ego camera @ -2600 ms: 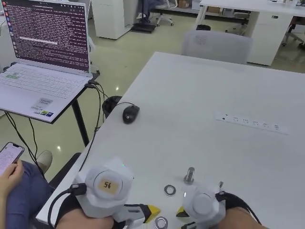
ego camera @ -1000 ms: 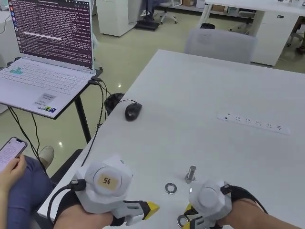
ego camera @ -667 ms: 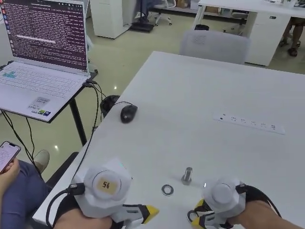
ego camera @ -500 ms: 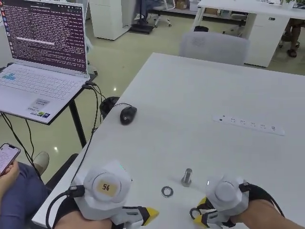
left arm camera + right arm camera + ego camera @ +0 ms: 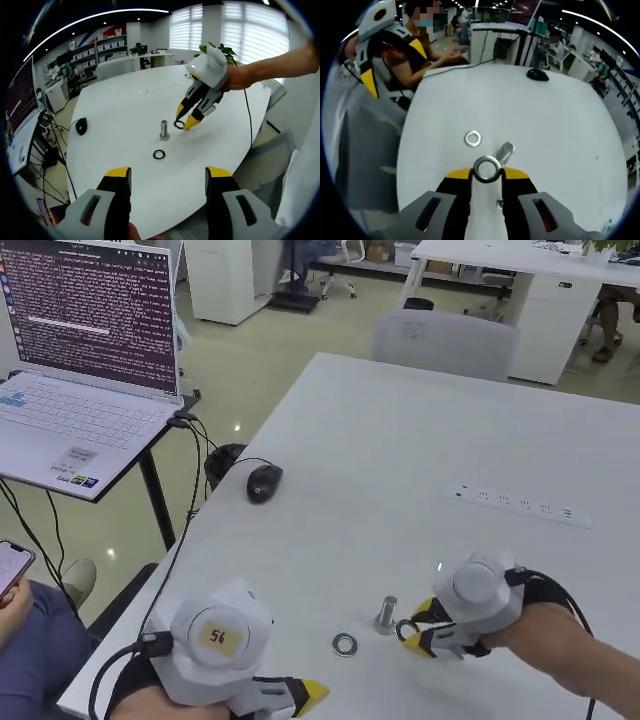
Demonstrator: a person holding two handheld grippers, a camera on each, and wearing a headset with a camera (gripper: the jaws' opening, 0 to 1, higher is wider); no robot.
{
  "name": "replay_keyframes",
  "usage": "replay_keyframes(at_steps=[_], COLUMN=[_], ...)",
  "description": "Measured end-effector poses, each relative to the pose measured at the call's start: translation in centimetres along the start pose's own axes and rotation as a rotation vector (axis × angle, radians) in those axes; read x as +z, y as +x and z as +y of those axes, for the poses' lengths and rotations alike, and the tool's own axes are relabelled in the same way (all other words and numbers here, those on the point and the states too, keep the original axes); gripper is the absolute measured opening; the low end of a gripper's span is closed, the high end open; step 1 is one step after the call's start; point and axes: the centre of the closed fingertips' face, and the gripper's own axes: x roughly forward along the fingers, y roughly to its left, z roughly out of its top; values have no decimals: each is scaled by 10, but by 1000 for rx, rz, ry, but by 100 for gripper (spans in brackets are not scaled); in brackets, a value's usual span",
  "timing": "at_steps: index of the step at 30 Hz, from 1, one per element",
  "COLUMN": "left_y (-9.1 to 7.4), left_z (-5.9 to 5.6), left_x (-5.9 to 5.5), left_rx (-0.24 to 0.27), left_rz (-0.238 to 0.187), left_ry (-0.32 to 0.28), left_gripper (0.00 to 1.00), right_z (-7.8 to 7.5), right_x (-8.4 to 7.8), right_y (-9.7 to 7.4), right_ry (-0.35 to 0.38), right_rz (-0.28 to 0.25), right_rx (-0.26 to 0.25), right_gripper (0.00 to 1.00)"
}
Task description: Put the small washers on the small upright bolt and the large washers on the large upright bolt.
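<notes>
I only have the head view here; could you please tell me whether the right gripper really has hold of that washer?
Observer: Yes. In the right gripper view the right gripper pinches the washer by its edge between its tips.
Operator: Is it over the bolt?
Observer: Not yet; the left gripper view shows a gap between it and the bolt.
Operator: And the other one?
Observer: The left gripper is open, holding nothing.

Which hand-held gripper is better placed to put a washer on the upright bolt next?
Right. The right hand-held gripper holds a washer close beside the bolt; the left hand-held gripper is open, empty and farther back.
</notes>
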Motion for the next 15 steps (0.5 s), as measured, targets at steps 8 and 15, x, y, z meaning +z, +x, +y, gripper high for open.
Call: replay_keyframes(at_steps=[8,15], left_y=[-1,-1], left_z=[2,5], left_x=[-1,-2], left_rx=[4,8], left_rz=[-1,0], left_ry=[-9,-16], left_gripper=[59,59], right_z=[-26,-28], right_x=[18,17], right_y=[5,16], right_ry=[-15,-31], right_rz=[12,50], right_rx=[-21,6], right_gripper=[23,23])
